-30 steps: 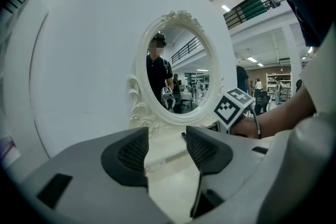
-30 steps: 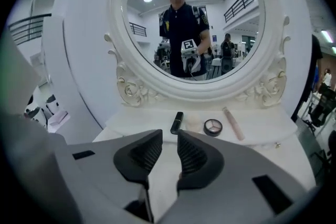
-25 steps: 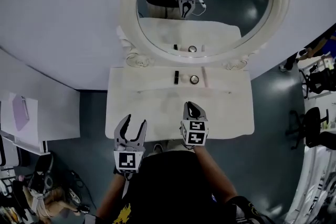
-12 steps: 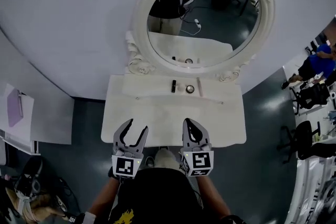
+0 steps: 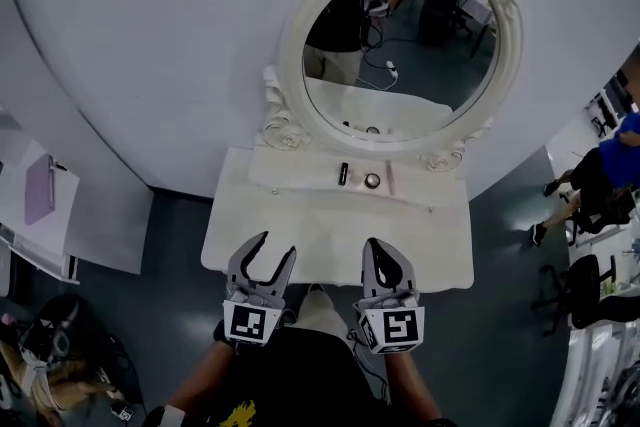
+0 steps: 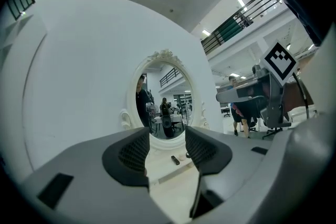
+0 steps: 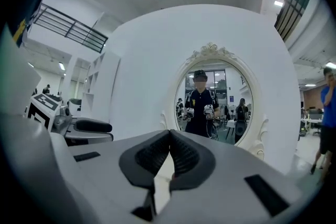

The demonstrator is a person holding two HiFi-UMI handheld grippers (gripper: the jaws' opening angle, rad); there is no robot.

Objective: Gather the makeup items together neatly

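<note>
A small black tube (image 5: pixel 343 173), a round compact (image 5: pixel 372 181) and a thin pale stick (image 5: pixel 391 179) lie in a row on the raised back ledge of the white vanity table (image 5: pixel 300 225), under the mirror. My left gripper (image 5: pixel 276 249) hovers open and empty over the table's front edge. Between its jaws the left gripper view shows the black tube (image 6: pixel 175 160) and the compact (image 6: pixel 187 155) far ahead. My right gripper (image 5: pixel 379 247) is shut on nothing beside it, level, its pads (image 7: pixel 169 152) pressed together.
An oval mirror in an ornate white frame (image 5: pixel 287 65) stands behind the ledge against a curved white wall. A pale side surface with a pink sheet (image 5: pixel 40 190) is at the left. Office chairs (image 5: pixel 590 285) and a person (image 5: pixel 600 180) are at the right.
Both grippers have drawn back from over the tabletop to its front edge and risen. The head view has tilted up, so the whole mirror now shows. The items have not moved.
</note>
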